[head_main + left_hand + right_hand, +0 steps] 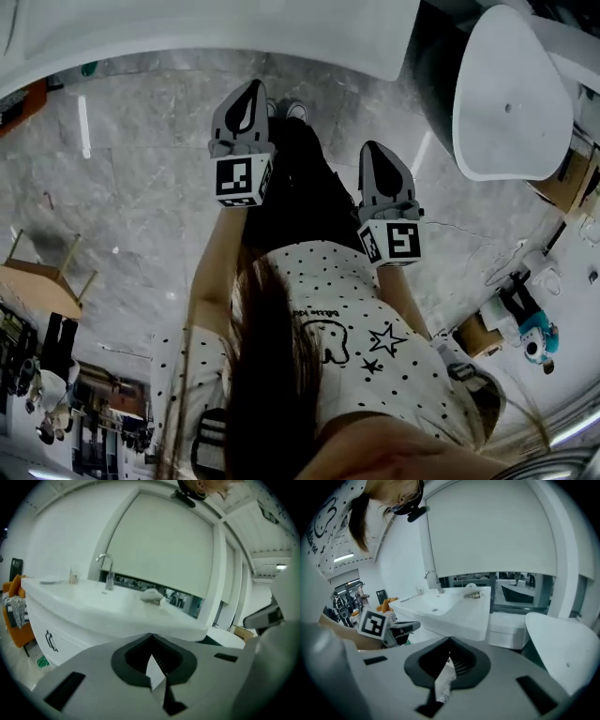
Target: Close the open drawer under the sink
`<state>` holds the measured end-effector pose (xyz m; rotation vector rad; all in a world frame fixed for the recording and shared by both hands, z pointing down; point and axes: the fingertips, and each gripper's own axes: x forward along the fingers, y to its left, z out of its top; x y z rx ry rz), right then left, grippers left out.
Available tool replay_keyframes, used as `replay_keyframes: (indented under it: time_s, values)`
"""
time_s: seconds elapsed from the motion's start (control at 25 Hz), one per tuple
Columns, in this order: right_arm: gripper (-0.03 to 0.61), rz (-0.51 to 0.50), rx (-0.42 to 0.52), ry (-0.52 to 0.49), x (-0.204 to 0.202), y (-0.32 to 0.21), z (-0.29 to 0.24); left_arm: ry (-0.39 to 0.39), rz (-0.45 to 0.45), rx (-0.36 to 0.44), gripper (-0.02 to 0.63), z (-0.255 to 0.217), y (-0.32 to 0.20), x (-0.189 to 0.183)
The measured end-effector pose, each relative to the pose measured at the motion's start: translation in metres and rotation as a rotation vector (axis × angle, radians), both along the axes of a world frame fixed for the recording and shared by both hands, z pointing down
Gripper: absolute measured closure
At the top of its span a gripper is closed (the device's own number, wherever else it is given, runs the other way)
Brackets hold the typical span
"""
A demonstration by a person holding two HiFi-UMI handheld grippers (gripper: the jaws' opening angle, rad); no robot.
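A white sink counter [108,604] with a chrome tap [107,570] stands ahead of me, and its white cabinet front [56,637] shows below at the left. No open drawer can be made out in any view. My left gripper [151,635] is shut and empty, raised level with the counter's edge. My right gripper [450,640] is shut too, with nothing between its tips, and looks at the same sink [440,604] from the right. In the head view both the left gripper [251,86] and the right gripper [373,147] hang over the grey floor just short of the counter [281,37].
A white oval tub [511,94] stands to the right of the sink, also in the right gripper view as a tub [562,639]. Cardboard boxes [476,334] lie at the right, a wooden chair [42,277] at the left. A small green object [42,660] lies on the floor by the cabinet.
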<state>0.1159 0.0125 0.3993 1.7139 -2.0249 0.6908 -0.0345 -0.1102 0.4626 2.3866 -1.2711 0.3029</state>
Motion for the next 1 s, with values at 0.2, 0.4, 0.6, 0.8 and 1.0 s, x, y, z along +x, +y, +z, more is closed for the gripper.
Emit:
replay_keyframes:
  time_s: [0.2, 0.4, 0.6, 0.8, 1.0]
  values:
    - [0.566, -0.074, 0.137, 0.005, 0.006, -0.019, -0.069, 0.062, 0.0, 0.182, 0.607, -0.145, -0.003, 0.011]
    - [0.566, -0.153, 0.268, 0.006, -0.018, -0.024, -0.127, 0.076, 0.029, 0.329, 0.607, -0.247, 0.024, 0.012]
    - [0.566, -0.205, 0.365, -0.004, -0.03, -0.024, -0.163, 0.103, 0.025, 0.368, 0.607, -0.278, 0.062, 0.016]
    - [0.566, -0.265, 0.424, 0.008, -0.038, -0.034, -0.177, 0.14, 0.008, 0.362, 0.607, -0.272, 0.065, 0.01]
    - [0.566, -0.255, 0.431, 0.017, -0.035, -0.037, -0.175, 0.146, 0.024, 0.287, 0.607, -0.257, 0.061, 0.015]
